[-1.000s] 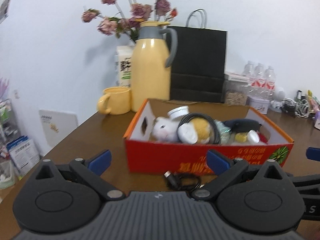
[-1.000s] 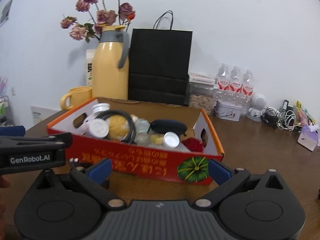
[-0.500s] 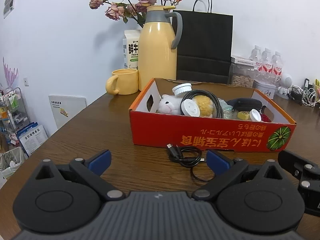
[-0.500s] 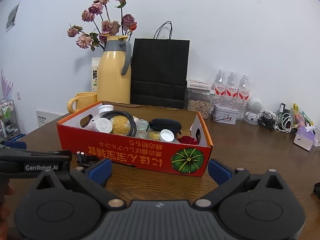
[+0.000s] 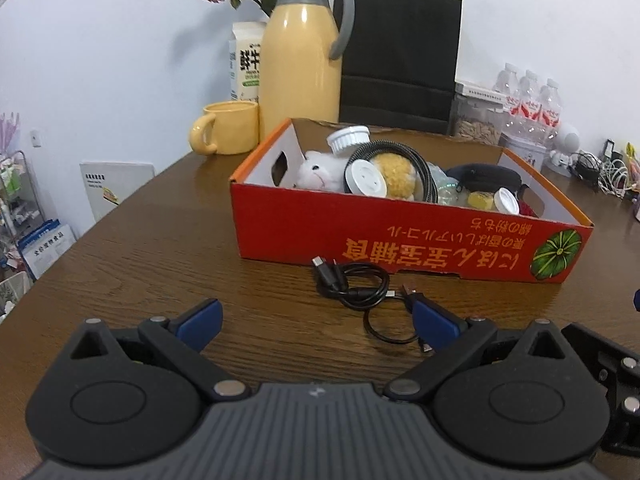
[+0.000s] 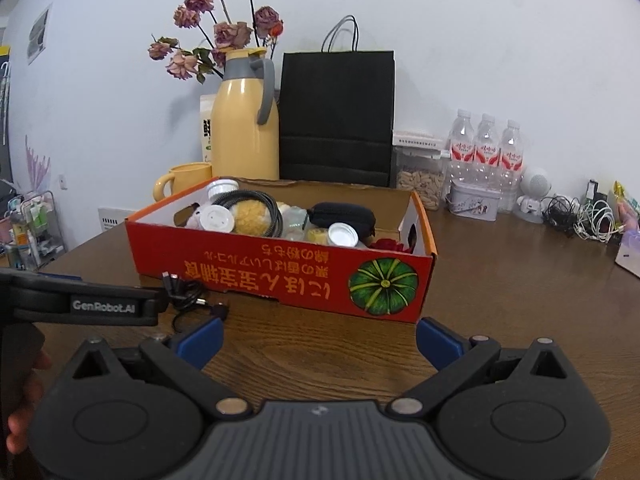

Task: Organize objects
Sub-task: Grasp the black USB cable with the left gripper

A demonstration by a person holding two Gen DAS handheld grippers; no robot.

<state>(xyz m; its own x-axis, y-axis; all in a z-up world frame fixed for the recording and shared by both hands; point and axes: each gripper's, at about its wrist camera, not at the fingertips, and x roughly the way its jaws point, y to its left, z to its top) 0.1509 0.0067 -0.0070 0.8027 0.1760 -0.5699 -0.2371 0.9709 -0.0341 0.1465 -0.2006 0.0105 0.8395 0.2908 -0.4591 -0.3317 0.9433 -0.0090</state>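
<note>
**Wood table, red box, loose cable in front**

Dark wood-grain table (image 5: 140, 248) against white wall. Sat along the back: yellow thermos jug (image 5: 302, 52), yellow mug (image 5: 230, 128), black paper bag (image 5: 400, 56), water bottles (image 6: 486, 148), dried flowers (image 6: 216, 36), tangle of white cords (image 6: 592, 216) far right. Shelf rack with clutter off the table's left edge.

Left gripper (image 5: 316, 322) spread wide, blue pads (image 5: 200, 318) well apart, nothing between them, held low over the table. Right-side pad overlapped one end of the black cable (image 5: 360, 288) in view; contact could not be told. Right gripper (image 6: 320, 338) also wide open and empty, aimed at the box front with the pumpkin print. Seen from the right wrist: left gripper body reaching in from the left, hand (image 6: 24, 400) on its handle.

Cable lay loosely coiled on the table just in front of the red cardboard box (image 5: 400, 240), near its left half, not inside. Ran roughly left-to-right along the box front, one plug end toward the box, other end toward the left gripper. Box long axis ran across the view, already filled: white plush toy (image 5: 318, 170), white lids, yellow fuzzy ball, black pouch (image 5: 486, 178).
</note>
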